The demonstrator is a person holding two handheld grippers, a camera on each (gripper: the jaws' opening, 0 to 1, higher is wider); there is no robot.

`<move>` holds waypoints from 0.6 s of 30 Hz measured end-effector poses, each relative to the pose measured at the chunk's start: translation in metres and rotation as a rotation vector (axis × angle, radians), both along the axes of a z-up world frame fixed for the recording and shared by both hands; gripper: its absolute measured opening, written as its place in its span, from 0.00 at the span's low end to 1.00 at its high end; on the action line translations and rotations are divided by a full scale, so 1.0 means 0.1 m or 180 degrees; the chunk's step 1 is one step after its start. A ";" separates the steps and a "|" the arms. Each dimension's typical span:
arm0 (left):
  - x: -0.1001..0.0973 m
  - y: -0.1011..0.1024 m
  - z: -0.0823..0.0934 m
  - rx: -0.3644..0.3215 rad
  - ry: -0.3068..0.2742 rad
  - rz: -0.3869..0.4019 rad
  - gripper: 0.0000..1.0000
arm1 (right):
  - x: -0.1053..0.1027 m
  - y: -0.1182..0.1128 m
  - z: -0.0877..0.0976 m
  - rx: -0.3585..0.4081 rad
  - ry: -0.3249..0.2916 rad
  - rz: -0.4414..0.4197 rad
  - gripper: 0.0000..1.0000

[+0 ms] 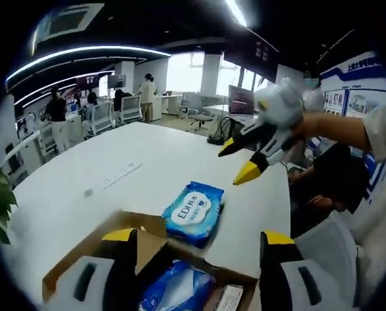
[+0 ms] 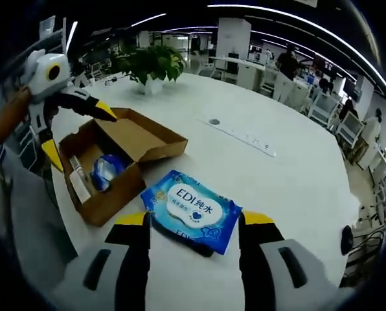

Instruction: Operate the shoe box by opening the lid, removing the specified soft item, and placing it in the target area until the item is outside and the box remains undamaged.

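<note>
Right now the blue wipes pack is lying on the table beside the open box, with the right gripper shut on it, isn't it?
Not quite: the right gripper is open, its jaws apart around the wipes pack, as the right gripper view shows. The pack does lie on the table beside the open box.

my left tool [image 1: 196, 249] has two broad grey jaws with dark oval slots and yellow caps at the tips. my right tool [image 2: 194, 230] matches: grey jaws, dark slots, yellow caps. its rounded white housing carries black arms, and i wear a white short sleeve [image 1: 382, 129].
</note>
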State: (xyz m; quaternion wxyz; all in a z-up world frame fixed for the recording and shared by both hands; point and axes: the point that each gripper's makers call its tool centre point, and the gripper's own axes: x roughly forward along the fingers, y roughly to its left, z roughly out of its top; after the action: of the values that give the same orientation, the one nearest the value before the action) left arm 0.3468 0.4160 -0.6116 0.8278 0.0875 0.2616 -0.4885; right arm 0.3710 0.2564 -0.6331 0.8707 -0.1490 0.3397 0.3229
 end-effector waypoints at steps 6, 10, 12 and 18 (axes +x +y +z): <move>-0.05 0.39 0.07 -0.0091 -0.0069 0.0203 0.85 | -0.10 0.20 0.05 -0.0046 -0.0004 0.0288 0.56; -0.09 0.61 0.11 -0.0142 -0.0097 0.0321 0.92 | -0.14 0.36 0.06 -0.0049 0.0001 0.0450 0.59; -0.12 0.72 0.11 -0.0159 -0.0116 0.0368 0.94 | -0.15 0.45 0.08 -0.0045 -0.0018 0.0538 0.60; -0.19 1.05 0.10 -0.0172 -0.0128 0.0580 0.99 | -0.20 0.76 0.09 -0.0037 -0.0034 0.0894 0.62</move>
State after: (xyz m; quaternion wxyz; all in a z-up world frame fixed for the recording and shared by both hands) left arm 0.3276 0.5211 -0.6012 0.8759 0.0507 0.2386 -0.4162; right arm 0.3514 0.3328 -0.6237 0.8179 -0.2018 0.3128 0.4388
